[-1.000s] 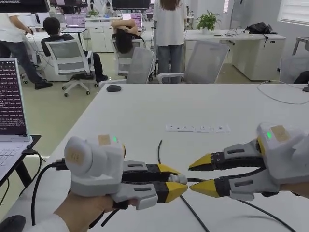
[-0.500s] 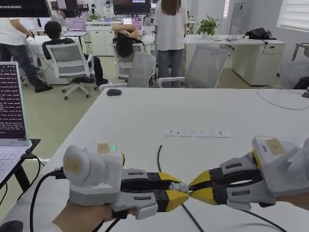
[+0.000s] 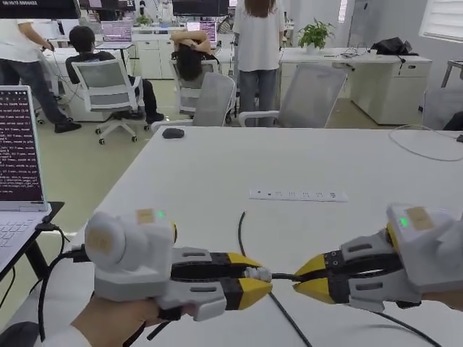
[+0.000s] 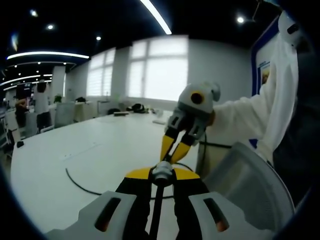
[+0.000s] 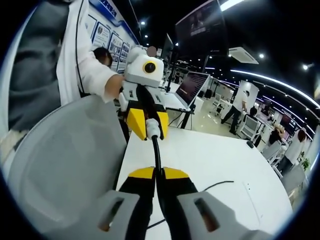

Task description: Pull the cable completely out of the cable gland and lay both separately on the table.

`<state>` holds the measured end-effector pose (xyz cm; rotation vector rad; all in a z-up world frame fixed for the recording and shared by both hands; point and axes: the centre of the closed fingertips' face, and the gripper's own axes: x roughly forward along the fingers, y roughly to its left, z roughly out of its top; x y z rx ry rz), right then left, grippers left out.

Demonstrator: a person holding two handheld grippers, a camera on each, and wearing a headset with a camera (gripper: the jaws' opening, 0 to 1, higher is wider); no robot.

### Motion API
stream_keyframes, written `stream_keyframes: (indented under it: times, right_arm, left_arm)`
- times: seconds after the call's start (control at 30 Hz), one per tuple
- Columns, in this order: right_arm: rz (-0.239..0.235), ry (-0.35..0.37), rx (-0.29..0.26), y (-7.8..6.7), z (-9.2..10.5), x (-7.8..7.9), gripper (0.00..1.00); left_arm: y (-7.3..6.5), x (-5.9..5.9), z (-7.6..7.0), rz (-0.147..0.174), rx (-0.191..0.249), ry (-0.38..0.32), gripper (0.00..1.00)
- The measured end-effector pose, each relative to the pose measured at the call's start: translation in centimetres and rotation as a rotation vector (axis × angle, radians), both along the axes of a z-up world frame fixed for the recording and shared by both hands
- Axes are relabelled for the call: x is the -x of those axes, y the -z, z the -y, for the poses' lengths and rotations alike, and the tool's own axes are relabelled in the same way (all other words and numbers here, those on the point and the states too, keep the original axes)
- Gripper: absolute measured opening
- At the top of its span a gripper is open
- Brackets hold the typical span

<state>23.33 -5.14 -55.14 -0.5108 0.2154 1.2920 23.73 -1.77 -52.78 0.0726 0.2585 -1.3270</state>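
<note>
In the head view, a hand point(image 3: 119, 318) holds the left claw point(image 3: 262, 276) low over the near edge of the bench point(image 3: 217, 166), pointing right and about level. It is clamped on the gland point(image 3: 260, 272), whose long axis runs left to right along the jaws. The right claw point(image 3: 296, 278) comes in from the right, tip to tip with the left one and just apart from it, its jaws closed on the cable point(image 3: 282, 276). A short taut stretch of cable bridges the gap between gland and right claw. More cable lies on the bench below the claws. Farther back on the bench are a white strip point(image 3: 293, 195) and a mouse point(image 3: 171, 133). A laptop point(image 3: 18, 152) stands at the left edge.

In the left gripper view, the jaws meet around the gland, which points straight ahead at the right claw facing it.

In the right gripper view, the jaws pinch the cable, which runs straight ahead into the gland in the left claw. A grey chair back point(image 5: 60, 160) sits close on the left.
</note>
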Motion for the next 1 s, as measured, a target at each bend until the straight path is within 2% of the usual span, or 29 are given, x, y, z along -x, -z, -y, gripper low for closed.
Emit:
stream_keyframes:
  times: [0.47,0.7,0.9,1.0]
  right_arm:
    - [-0.036,0.064,0.004,1.4,2.4,0.3,0.02]
    - [-0.052,0.082,-0.005,1.8,2.8,0.4,0.03]
    - [-0.060,0.087,-0.010,2.1,2.9,0.6,0.03]
    - [-0.075,0.086,-0.001,2.6,2.9,0.8,0.04]
  left_arm:
    - [0.1,-0.5,-1.2,-0.007,-0.004,-0.031,0.17]
    - [0.2,-0.4,-1.2,-0.018,-0.007,-0.035,0.17]
    - [0.0,-0.1,-0.9,-0.010,-0.013,-0.019,0.17]
    - [-0.2,0.4,-0.5,0.002,-0.018,0.012,0.17]
